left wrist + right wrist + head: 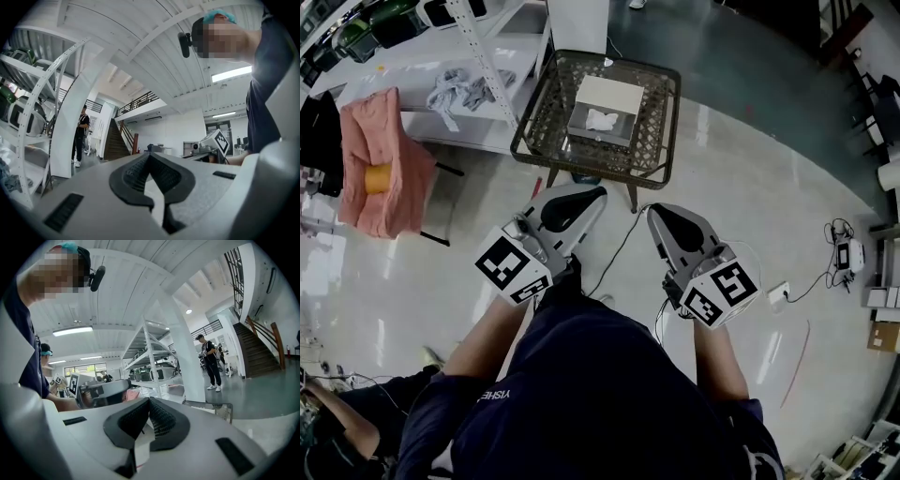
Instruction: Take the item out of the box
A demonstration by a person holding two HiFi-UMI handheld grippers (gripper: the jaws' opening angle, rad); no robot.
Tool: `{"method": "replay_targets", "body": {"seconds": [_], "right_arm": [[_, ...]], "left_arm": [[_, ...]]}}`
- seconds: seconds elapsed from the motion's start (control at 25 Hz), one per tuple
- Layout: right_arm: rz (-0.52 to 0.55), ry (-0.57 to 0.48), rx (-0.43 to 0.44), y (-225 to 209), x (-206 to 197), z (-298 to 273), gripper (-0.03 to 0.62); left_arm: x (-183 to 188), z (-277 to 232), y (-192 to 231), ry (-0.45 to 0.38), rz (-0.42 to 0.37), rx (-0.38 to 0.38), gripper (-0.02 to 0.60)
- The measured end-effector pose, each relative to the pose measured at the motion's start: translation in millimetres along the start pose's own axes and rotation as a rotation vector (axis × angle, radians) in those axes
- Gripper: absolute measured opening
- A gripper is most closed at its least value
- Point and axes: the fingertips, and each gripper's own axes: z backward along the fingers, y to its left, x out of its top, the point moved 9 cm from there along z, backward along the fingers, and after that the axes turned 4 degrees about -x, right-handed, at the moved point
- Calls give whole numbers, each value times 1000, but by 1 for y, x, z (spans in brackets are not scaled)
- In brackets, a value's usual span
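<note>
An open cardboard box (602,105) stands on a small dark wicker table (546,101) ahead of me. A crumpled white item (601,120) lies inside it. Both grippers are held low, in front of the person's body and short of the table. The left gripper (596,195) points toward the table's near edge, its jaws shut with nothing between them. The right gripper (657,215) is beside it, also shut and empty. In the left gripper view the left gripper (150,157) tilts up at the ceiling. The right gripper (149,402) is closed, with the table's corner (220,409) just beyond it.
A pink cloth (382,155) hangs over a stand at left, with a yellow object (377,178) on it. White shelving (478,56) stands behind the table. Cables and a power strip (778,296) lie on the glossy floor at right. People stand in the distance (210,361).
</note>
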Motion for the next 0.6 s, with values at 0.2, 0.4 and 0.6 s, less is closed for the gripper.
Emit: {"method": "replay_targets", "body": {"seconds": [0.2,0.4,0.6], "right_arm": [[-8,28,-19,-25,1,-41,21],[-26,68,-30,-52,5,-107,21],[-45,114,-46,-79,6,-174,21]], "left_arm": [[-10,-17,49,6,25,-13,6],[-18,-29,122,25,67,-19,6],[-31,-41,195,70,75,-24,6]]}}
